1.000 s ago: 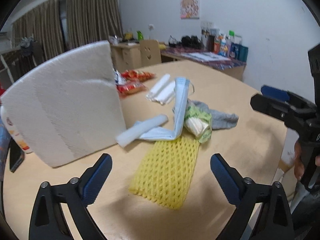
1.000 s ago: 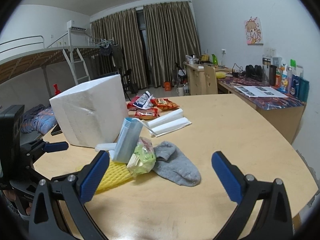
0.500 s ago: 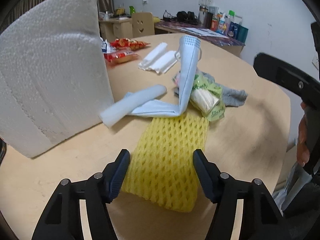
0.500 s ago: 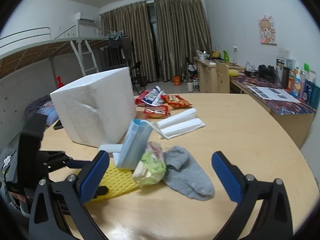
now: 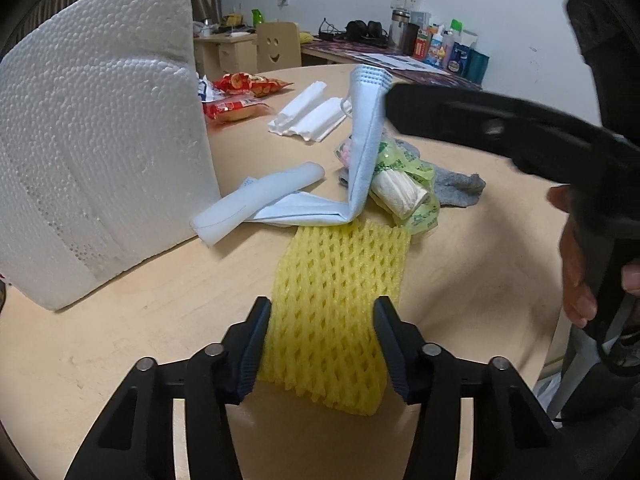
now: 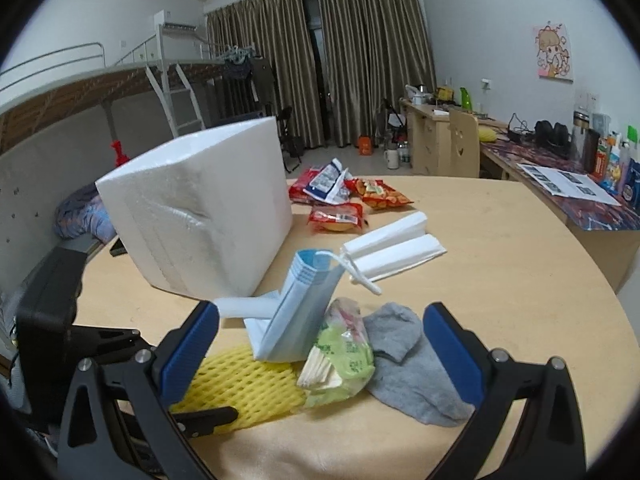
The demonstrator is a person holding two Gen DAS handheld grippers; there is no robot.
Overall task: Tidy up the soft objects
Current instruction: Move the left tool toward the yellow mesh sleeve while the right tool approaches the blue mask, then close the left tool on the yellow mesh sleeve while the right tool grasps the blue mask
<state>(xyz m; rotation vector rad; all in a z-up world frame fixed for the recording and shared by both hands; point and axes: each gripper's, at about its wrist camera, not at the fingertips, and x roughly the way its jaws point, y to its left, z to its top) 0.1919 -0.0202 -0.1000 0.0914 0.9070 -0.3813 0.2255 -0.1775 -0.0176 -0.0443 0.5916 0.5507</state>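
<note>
A yellow foam net [image 5: 340, 300] lies flat on the round wooden table; it also shows in the right wrist view [image 6: 244, 384]. My left gripper [image 5: 322, 344] has its jaws against both sides of the net's near end. A stack of blue face masks [image 5: 360, 148] stands bent behind it, next to a white foam roll [image 5: 256, 204], a green packet [image 5: 408, 188] and a grey sock [image 5: 460, 188]. My right gripper [image 6: 320, 356] is open and empty above the masks [image 6: 300, 312], packet [image 6: 344, 356] and sock [image 6: 408, 364].
A big white styrofoam box [image 5: 92, 140] stands on the table's left, also in the right wrist view [image 6: 200, 212]. White foam strips [image 6: 392, 248] and red snack bags [image 6: 340, 200] lie behind. The table edge [image 6: 600, 320] curves at the right.
My left gripper has moved down and forward to the yellow net and its jaws have closed from wide open onto the net's sides. The right gripper has moved in over the pile.
</note>
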